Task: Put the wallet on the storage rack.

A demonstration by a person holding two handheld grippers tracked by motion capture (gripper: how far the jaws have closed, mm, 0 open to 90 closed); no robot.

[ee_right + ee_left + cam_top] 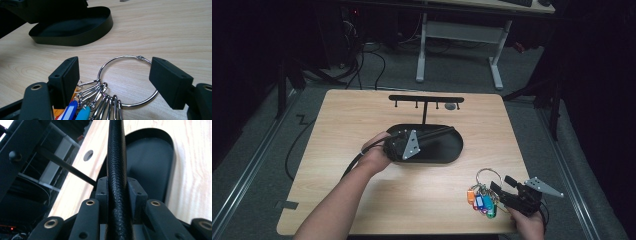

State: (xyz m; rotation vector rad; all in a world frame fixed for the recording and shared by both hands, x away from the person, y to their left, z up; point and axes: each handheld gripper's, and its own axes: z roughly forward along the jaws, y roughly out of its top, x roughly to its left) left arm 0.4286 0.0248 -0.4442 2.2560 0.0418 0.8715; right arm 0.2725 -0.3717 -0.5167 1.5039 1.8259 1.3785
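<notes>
My left gripper (437, 133) lies over the black oval tray (452, 154), a hand holding it from the left. In the left gripper view its jaws are shut on a black braided cord (116, 152) that runs straight up between the pads (102, 191), above the tray (150, 165). My right gripper (501, 184) rests near the table's front right corner, open. Its pads (66, 75) stand either side of a metal key ring (125, 58) that lies flat on the wood. Several snap hooks and coloured tags (482, 202) hang from the ring (488, 174).
A black T-shaped rack (426, 99) with small pegs rises from the tray's back edge; its thin post (67, 166) slants past my left gripper. A round hole (451, 106) sits in the tabletop behind it. A white desk frame (459, 32) stands beyond the table.
</notes>
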